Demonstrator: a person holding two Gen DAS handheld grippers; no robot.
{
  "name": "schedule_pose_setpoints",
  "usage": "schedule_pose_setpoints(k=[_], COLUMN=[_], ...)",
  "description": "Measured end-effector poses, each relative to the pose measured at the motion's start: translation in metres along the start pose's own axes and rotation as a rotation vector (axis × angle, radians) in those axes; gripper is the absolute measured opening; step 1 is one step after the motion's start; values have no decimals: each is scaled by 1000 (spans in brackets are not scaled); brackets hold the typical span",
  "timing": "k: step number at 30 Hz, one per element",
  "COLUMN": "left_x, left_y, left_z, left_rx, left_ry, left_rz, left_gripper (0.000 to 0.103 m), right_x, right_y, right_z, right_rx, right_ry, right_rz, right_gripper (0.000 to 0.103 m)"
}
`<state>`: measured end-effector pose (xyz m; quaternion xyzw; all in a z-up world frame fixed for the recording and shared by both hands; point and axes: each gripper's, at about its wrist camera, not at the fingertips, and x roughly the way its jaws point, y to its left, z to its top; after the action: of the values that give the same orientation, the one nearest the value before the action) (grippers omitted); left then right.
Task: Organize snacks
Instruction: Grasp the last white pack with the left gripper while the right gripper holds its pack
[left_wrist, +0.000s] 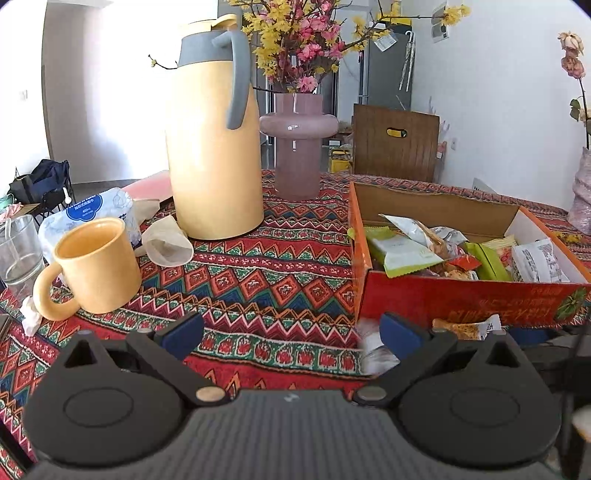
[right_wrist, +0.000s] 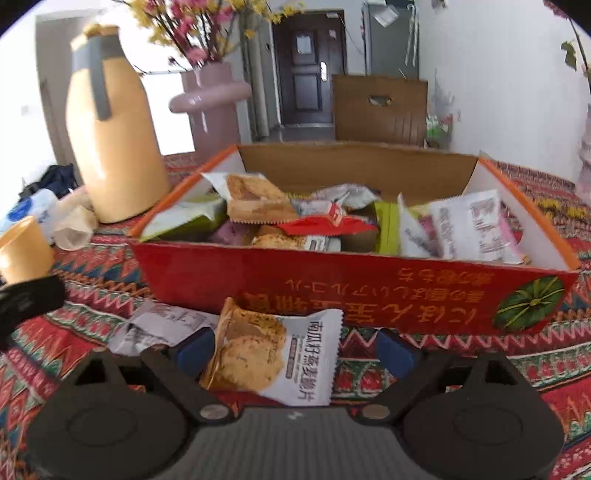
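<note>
The left hand-held gripper (left_wrist: 291, 334) is standing wide open over the patterned cloth of the counter (left_wrist: 258, 266), with nothing between its blue pads. Ahead of it and to its right, the red cardboard box (left_wrist: 461, 295) is sitting on the counter, filled with wrapped snacks (left_wrist: 406, 251). Ahead to its left, a yellow mug (left_wrist: 98, 266) is standing, and further ahead a yellow thermos jug (left_wrist: 216, 147) and a pink vase (left_wrist: 297, 147).

The right hand-held gripper (right_wrist: 295, 350) is also gaping wide. A biscuit packet (right_wrist: 273, 354) is lying between its jaws, near the left pad, though the pads are not pressing on it. Just to the left of that pad a grey-white wrapper (right_wrist: 162, 326) is lying on the cloth. Directly ahead, the box's red front wall is facing this gripper.
</note>
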<state>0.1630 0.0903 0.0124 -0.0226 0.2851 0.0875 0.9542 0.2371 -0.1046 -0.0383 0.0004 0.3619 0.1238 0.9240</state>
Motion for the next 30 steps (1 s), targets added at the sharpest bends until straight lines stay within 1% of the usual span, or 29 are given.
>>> schedule_pose_setpoints(k=[1, 2, 3, 4, 5, 6, 7, 8, 11, 16, 17, 19, 20, 21, 23, 24, 25, 26, 28, 30], left_x=[1, 2, 4, 7, 9, 12, 15, 17, 28, 48, 51, 60, 64, 67, 70, 68, 66, 63, 59, 53], left_y=[-1, -1, -4, -6, -9, -12, -16, -19, -36, -75, -83, -95, -100, -103, -103, -102, -102, -103, -105, -106], left_z=[-1, -2, -2, -2, -2, -2, -2, -2, -4, -7, -8, -11, -13, -15, -18, -18, -18, -18, -19, -20], left_rx=[-1, -2, -3, -4, -6, -6, -5, -3, 10, 65, 76, 96, 101, 99, 80, 68, 69, 72, 81, 96], left_ry=[3, 8, 14, 21, 29, 34, 39, 44, 75, 127, 136, 164, 180, 197, 225, 223, 220, 212, 203, 191], left_rz=[-3, -6, -8, -8, -11, -19, -26, -31, -52, -81, -75, -32, -13, -10, -22, -43, -52, -57, -79, -81], left_gripper=[103, 103, 103, 103, 103, 103, 103, 103, 103, 103, 103, 103, 101, 99, 77, 71, 68, 61, 54, 54], right_x=[5, 9, 8, 4, 1, -4, -9, -14, -25, -44, -49, -57, -59, -63, -65, -67, -69, -71, -74, -73], right_y=[1, 1, 4, 5, 4, 3, 1, -1, -8, -35, -42, -57, -63, -70, -80, -85, -89, -93, -101, -106], right_z=[0, -1, -4, -7, -8, -9, -10, -12, -14, -22, -23, -25, -25, -26, -28, -29, -31, -33, -38, -42], right_rx=[4, 2, -20, -37, -38, -34, -36, -41, -50, -18, -8, 16, 25, 37, 53, 59, 63, 69, 83, 97], right_ry=[15, 32, 21, 12, 11, 8, 3, -7, -36, -93, -103, -124, -130, -137, -143, -146, -151, -158, -163, -164], right_rz=[-4, -2, -17, -13, 9, 27, 31, 35, 33, 23, 20, 7, 1, -7, -18, -21, -23, -23, -17, -10], right_gripper=[87, 79, 72, 58, 49, 42, 38, 36, 35, 35, 35, 35, 35, 35, 35, 35, 35, 35, 35, 35])
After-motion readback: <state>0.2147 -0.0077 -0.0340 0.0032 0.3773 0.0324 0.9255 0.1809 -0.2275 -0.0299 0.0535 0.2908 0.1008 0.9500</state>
